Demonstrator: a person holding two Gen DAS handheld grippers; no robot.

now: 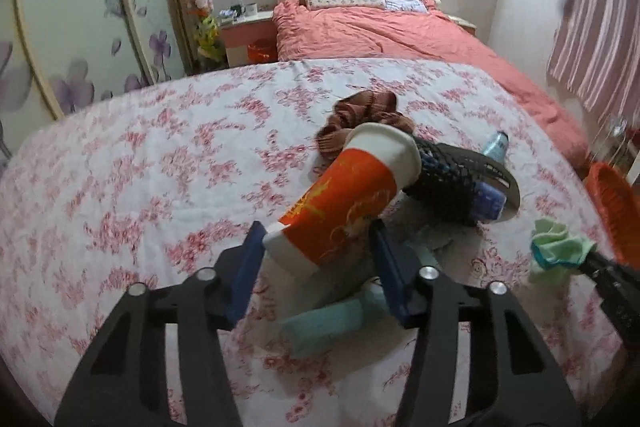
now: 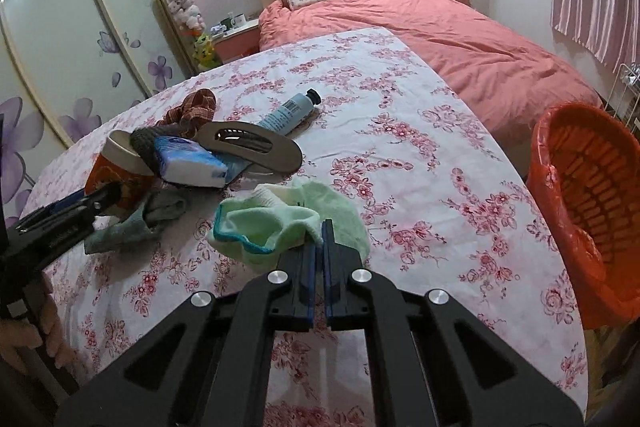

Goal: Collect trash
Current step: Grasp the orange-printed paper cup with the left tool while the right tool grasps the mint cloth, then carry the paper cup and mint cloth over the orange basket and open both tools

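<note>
An orange and white paper cup lies tilted on the floral tablecloth, its rim leaning on a black mesh item. My left gripper has its blue pads against both sides of the cup's base. The right wrist view shows that gripper at the cup on the left. My right gripper is shut on a fold of a light green cloth with a teal edge. The left wrist view shows the cloth bunched at the right gripper's tip. An orange basket with a red liner stands beyond the table's right edge.
On the table lie a blue and white tissue pack, a flat grey-brown sole, a blue tube, a brown crumpled cloth and a grey-teal sock. A bed stands behind; a hand shows at lower left.
</note>
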